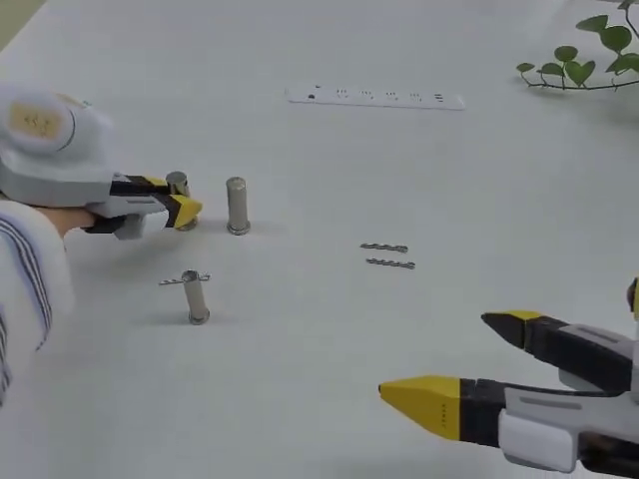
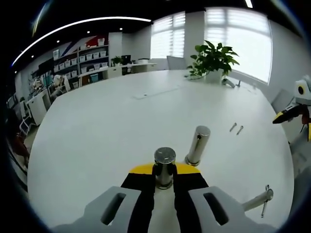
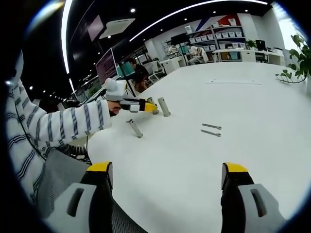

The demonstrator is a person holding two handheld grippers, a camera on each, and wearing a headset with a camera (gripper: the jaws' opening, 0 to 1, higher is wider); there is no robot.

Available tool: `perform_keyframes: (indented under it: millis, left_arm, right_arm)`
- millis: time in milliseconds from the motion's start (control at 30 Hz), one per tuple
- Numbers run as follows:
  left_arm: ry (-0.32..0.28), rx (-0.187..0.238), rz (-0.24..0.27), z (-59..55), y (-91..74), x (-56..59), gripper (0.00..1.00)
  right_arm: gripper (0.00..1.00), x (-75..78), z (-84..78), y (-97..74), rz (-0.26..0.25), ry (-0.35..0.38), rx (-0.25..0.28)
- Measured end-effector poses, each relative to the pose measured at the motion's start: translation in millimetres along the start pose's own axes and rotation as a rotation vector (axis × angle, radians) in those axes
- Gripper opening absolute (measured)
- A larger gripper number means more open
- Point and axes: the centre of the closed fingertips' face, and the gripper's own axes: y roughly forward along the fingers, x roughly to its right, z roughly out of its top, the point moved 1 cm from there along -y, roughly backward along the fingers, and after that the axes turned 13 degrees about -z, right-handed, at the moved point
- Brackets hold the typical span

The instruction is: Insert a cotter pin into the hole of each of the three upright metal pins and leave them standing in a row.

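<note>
Here, at the far left of the white table (image 1: 300, 399), the left gripper (image 1: 172, 198) is clamped on one upright metal pin (image 1: 178, 185). A second pin (image 1: 237, 206) stands just beside it, and nearer the person a third pin (image 1: 197, 299) already carries a cotter pin (image 1: 184, 280) through its top. Farther right, two loose cotter pins (image 1: 385, 247) lie side by side (close, not touching), and at the right edge the right gripper (image 1: 432, 354) hovers with its jaws spread wide, holding nothing.

Right gripper (image 1: 431, 354) black, yellow-tipped; sleeve (image 1: 25, 269) white, dark-striped.
</note>
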Motion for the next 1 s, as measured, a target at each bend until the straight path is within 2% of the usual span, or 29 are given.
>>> perform_keyframes:
  millis: [133, 300, 400, 467, 633, 700, 800, 1000]
  left_arm:
    - [0.010, -0.005, 0.024, -0.1, -1.0, -1.7, 0.09]
    - [-0.044, -0.014, 0.043, -2.9, -7.6, -3.8, 0.09]
    - [-0.032, -0.034, 0.050, -7.2, -15.9, -0.4, 0.09]
    - [-0.037, -0.032, 0.051, -8.2, -21.6, 1.8, 0.09]
    - [-0.064, 0.001, 0.038, -5.1, -40.0, 15.1, 0.09]
    - [-0.055, 0.007, 0.037, -3.5, -46.0, 19.6, 0.09]
    - [-0.050, 0.016, 0.038, 1.7, -56.8, 28.4, 0.09]
    - [-0.029, 0.041, 0.026, 16.9, -78.7, 54.4, 0.09]
  right_arm:
    - [0.91, -1.0, 0.8, -0.9, 0.000, -0.002, 0.004]
    - [0.91, -0.6, 1.1, -2.7, -0.007, -0.006, 0.007]
    - [0.91, 0.1, 1.3, -4.1, -0.009, -0.007, 0.011]
    - [0.91, 0.9, 1.6, -4.4, -0.010, -0.006, 0.012]
    - [0.91, 0.2, 3.2, -4.9, -0.008, -0.014, 0.018]
    - [0.91, -0.6, 4.0, -4.7, -0.006, -0.016, 0.021]
    - [0.91, -3.0, 4.9, -4.5, 0.000, -0.019, 0.025]
    - [0.90, -7.9, 5.9, -4.3, 0.015, -0.029, 0.031]
